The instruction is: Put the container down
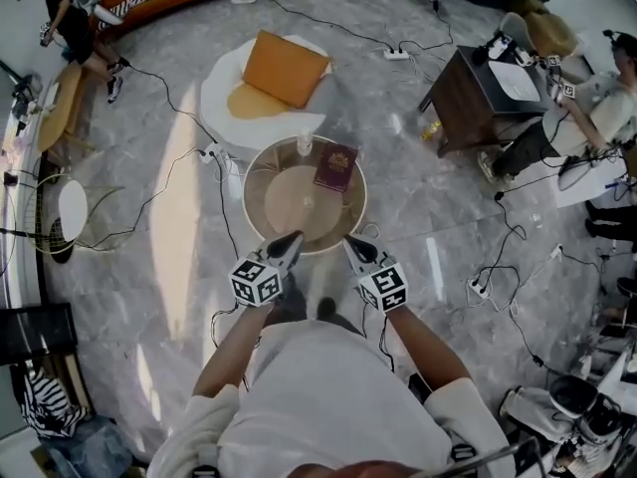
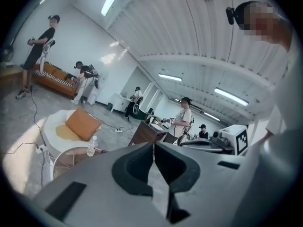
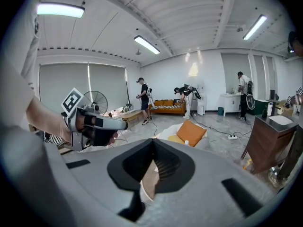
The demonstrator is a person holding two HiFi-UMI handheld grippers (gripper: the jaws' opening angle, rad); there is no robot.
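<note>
While they hover at the round glass table's (image 1: 251, 207) near edge, the left gripper (image 1: 291, 238) and right gripper (image 1: 351, 244) are clamped together, empty. A clear plastic bottle (image 1: 304, 145) stands on the table near a maroon booklet (image 1: 335, 166).

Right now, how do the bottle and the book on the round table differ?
The bottle is clear and stands upright; the book is dark red and lies flat. The bottle is narrow, the book broad and rectangular. Both rest on the round table, toward its far side.
</note>
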